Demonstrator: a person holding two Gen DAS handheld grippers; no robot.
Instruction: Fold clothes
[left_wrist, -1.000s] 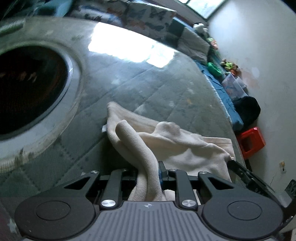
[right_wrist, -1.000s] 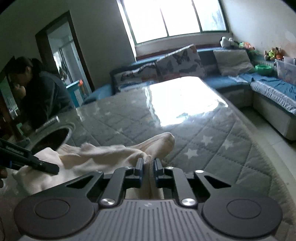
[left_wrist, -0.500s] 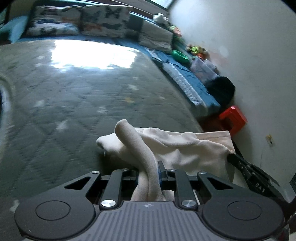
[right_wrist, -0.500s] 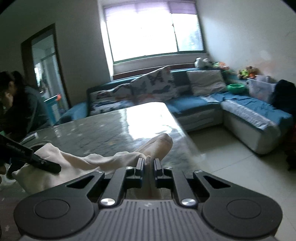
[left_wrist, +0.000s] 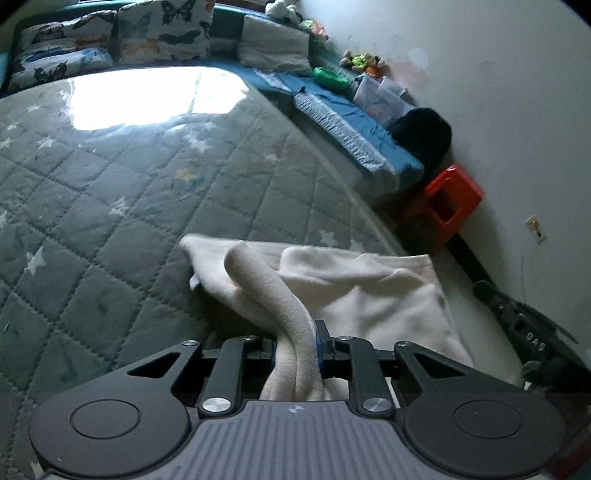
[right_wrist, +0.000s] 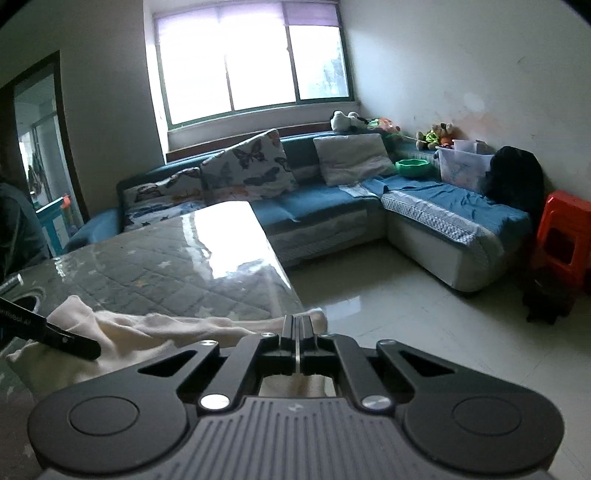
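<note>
Item: cream garment (left_wrist: 373, 295), 1 piece, fleecy, partly bunched. Location: near corner of the quilted desk (left_wrist: 110, 206), at its right edge, part of it off the surface between your 2 grippers.

Left gripper (left_wrist: 295, 350): pinching a rolled fold of the garment, which runs up from the jaws toward 11 o'clock and then spreads to 2 o'clock. The jaws stand narrow around that thick roll.

Right gripper (right_wrist: 297, 332): jaws pressed together with no gap showing. Cloth shows just past the tips at 12 o'clock and below the fingers, so you appear to hold a thin edge; the contact itself is hidden.

Key relation: in the right wrist view the garment stretches from the right gripper toward 9 o'clock, where the left gripper's finger (right_wrist: 55, 332) lies on it. The long axis therefore runs gripper to gripper, roughly along the near desk edge. Both hold 1 end each; neither is nearer.

Next move, judged: carry both ends over the desk toward 12 o'clock and lay the span flat.
</note>
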